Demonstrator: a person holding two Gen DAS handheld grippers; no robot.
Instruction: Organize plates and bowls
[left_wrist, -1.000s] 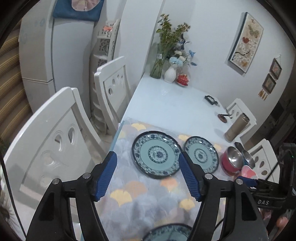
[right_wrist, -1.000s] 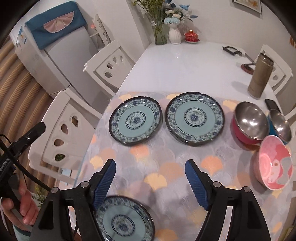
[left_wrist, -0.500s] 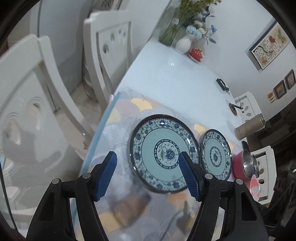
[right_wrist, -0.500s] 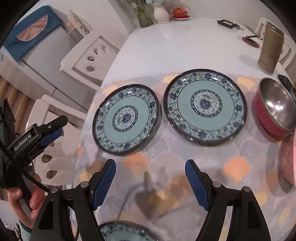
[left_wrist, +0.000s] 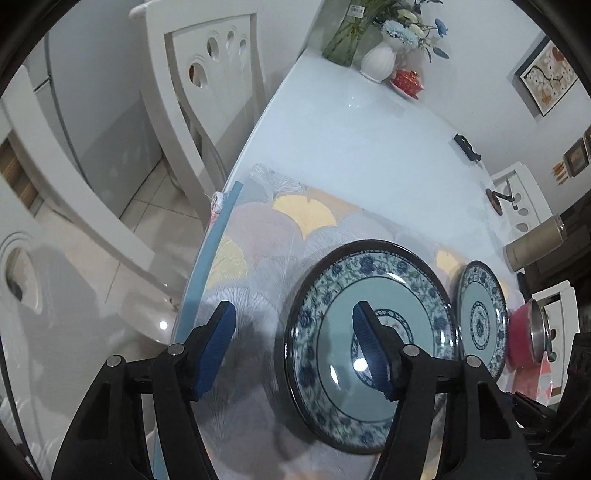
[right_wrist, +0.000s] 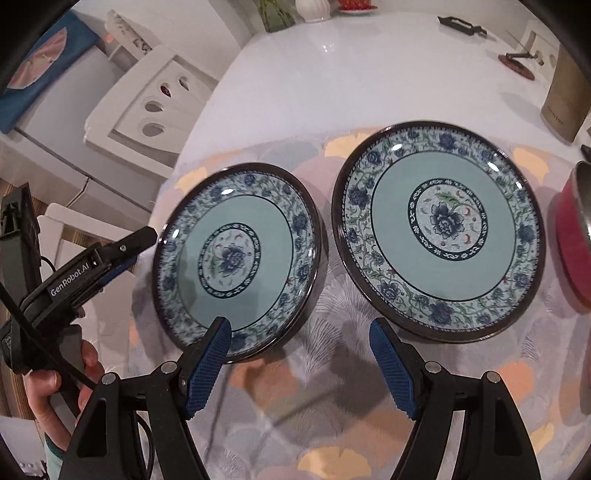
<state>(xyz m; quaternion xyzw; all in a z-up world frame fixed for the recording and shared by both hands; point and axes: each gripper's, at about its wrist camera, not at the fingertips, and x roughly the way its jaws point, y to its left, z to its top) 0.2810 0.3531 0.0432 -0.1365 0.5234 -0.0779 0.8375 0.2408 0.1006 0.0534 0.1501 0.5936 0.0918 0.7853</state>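
Two blue-patterned plates lie side by side on the patterned mat. The left plate (right_wrist: 236, 258) (left_wrist: 369, 328) has my left gripper (left_wrist: 291, 347) open at its left rim, one finger over the plate, the other over the mat. The left gripper also shows in the right wrist view (right_wrist: 122, 251), beside that plate's left edge. The right plate (right_wrist: 439, 229) (left_wrist: 480, 317) lies apart from it. My right gripper (right_wrist: 301, 365) is open and empty, low over the mat just in front of the gap between the plates. A red bowl with steel inside (right_wrist: 572, 232) (left_wrist: 528, 339) stands right of the plates.
The mat (right_wrist: 332, 406) covers the near end of a white table (right_wrist: 351, 74). A tan flask (right_wrist: 565, 99), vases (left_wrist: 376, 59), a small red dish (left_wrist: 406, 79) and small dark items stand farther back. White chairs (left_wrist: 207, 96) stand along the left edge.
Both grippers moved forward and down toward the plates. The left gripper now straddles the left plate's left rim. The nearest third plate has dropped out of view.
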